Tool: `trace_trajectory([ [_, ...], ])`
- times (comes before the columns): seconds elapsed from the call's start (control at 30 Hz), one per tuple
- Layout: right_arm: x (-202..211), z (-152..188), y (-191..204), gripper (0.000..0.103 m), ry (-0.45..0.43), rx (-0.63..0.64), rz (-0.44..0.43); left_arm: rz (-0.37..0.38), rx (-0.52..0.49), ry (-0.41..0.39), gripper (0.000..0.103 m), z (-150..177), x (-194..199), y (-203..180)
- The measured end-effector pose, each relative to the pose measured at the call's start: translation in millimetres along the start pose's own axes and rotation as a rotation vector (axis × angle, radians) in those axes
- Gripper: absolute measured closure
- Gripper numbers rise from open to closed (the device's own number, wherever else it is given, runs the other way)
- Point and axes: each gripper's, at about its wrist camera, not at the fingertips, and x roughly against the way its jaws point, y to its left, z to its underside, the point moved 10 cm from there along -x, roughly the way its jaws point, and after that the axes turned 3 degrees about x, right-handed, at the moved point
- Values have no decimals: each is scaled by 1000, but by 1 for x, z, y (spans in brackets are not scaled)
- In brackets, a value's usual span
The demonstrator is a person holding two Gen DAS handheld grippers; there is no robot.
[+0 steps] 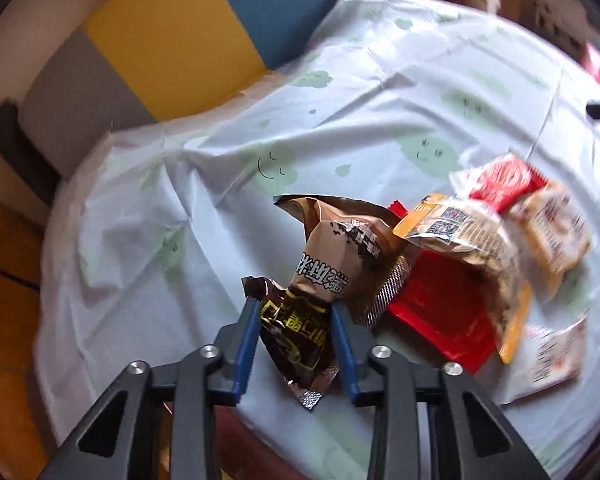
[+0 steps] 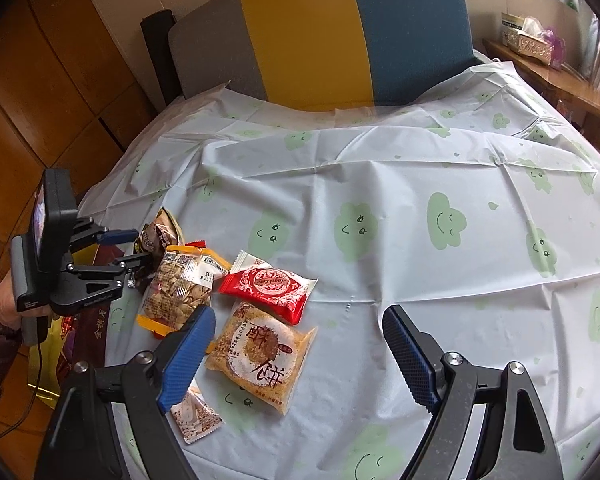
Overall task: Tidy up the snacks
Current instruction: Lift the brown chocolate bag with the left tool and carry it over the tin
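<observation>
Left gripper [image 1: 296, 312] clamps brown snack packet [image 1: 332, 264] by its lower end, apparently lifting it off the pile's left edge for sorting; right gripper [image 2: 296, 354] hangs open over the tablecloth [image 2: 420, 160].

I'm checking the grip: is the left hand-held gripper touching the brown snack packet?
Touching. In the left wrist view, both blue fingers of the left hand-held gripper press against the brown snack packet's sides.

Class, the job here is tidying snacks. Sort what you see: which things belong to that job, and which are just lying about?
Part of the job:
brown packet, held by the left gripper
peanut bag
red packet
round pastry
right gripper, open

Just lying about:
chair
tissue box
tablecloth
</observation>
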Motion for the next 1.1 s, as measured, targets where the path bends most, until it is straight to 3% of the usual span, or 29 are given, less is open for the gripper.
trace_trajectory([
  [0.43, -4, 5, 11, 18, 11, 69, 4, 136, 293, -6, 80, 32, 41, -11],
  [0.77, -3, 6, 13, 18, 12, 80, 14, 211, 393, 20, 81, 69, 79, -59],
  [0.8, -2, 7, 13, 18, 13, 81, 12, 214, 392, 17, 89, 74, 83, -66],
  [0.87, -2, 8, 14, 18, 15, 86, 12, 238, 396, 13, 92, 82, 92, -82],
  [0.97, -2, 10, 15, 18, 17, 89, 15, 210, 368, -4, 92, 90, 102, -99],
  [1.03, -1, 10, 15, 18, 15, 87, 15, 240, 382, -8, 92, 97, 107, -111],
  [1.1, 1, 11, 14, 18, 12, 79, 16, 220, 400, -21, 83, 101, 110, -113],
])
